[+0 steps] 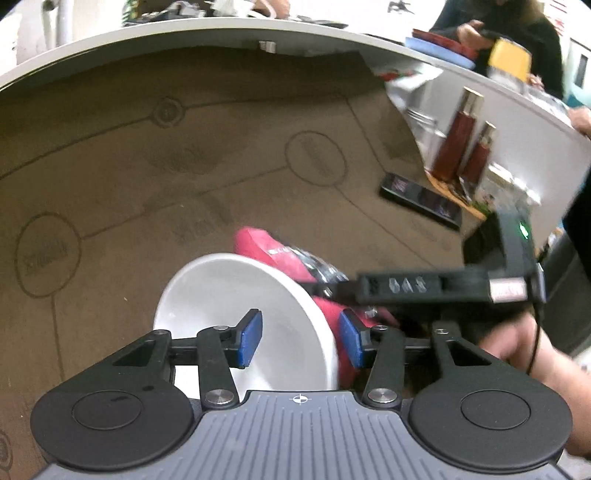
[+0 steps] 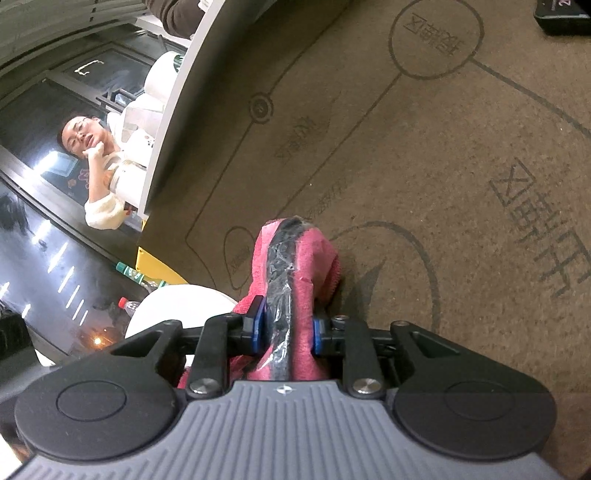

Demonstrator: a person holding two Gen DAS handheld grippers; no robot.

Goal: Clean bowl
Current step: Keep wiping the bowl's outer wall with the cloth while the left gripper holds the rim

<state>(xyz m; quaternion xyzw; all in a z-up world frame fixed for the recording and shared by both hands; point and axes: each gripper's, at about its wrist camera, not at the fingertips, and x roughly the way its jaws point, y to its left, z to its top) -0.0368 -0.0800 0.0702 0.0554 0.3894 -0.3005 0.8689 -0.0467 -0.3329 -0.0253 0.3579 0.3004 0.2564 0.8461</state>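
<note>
A white bowl (image 1: 229, 295) sits tilted on the brown mat (image 1: 147, 184) in the left wrist view. Its right rim passes between the blue pads of my left gripper (image 1: 301, 339). One pad is inside the bowl and the other outside, and neither presses on it, so the gripper is open. Behind the bowl lies a pink cloth (image 1: 266, 247) wrapped around something black and shiny. My right gripper (image 2: 288, 328) is shut on that pink cloth (image 2: 314, 258). It reaches in from the right (image 1: 325, 290). The bowl (image 2: 177, 306) shows at its lower left.
A black box (image 1: 421, 201) and two dark red bottles (image 1: 456, 144) stand at the mat's right edge. A hand (image 1: 517, 343) holds the right gripper. The white table rim (image 1: 184, 33) curves behind; people sit past it.
</note>
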